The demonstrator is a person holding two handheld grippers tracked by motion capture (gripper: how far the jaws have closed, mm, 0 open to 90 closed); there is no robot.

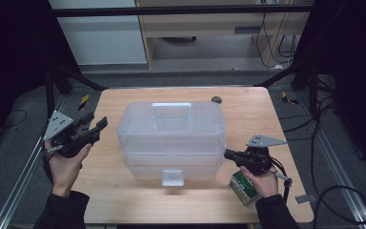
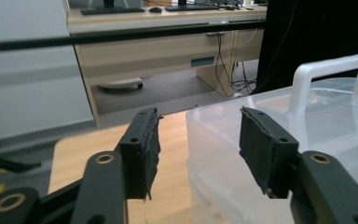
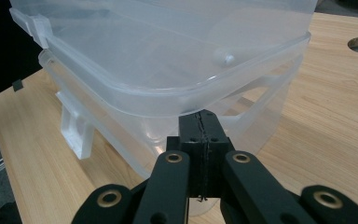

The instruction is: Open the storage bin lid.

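Both hands come in from the near edge of the wooden counter [image 1: 248, 114]. At the left edge, the left hand [image 1: 66, 164] lifts the left gripper [image 1: 95, 126] tilted up, jaws spread wide and empty, aimed toward the clear plastic storage box [image 1: 171, 138]. That box sits mid-counter, lid on, its white handle [image 1: 171, 109] on top and its front latch [image 1: 173, 177] facing the person. The right gripper [image 3: 200, 126] has its jaws pressed together on nothing, tips just under the lid rim at the box's right corner. A green-and-white carton [image 1: 244, 188] lies beneath the right hand [image 1: 263, 183].
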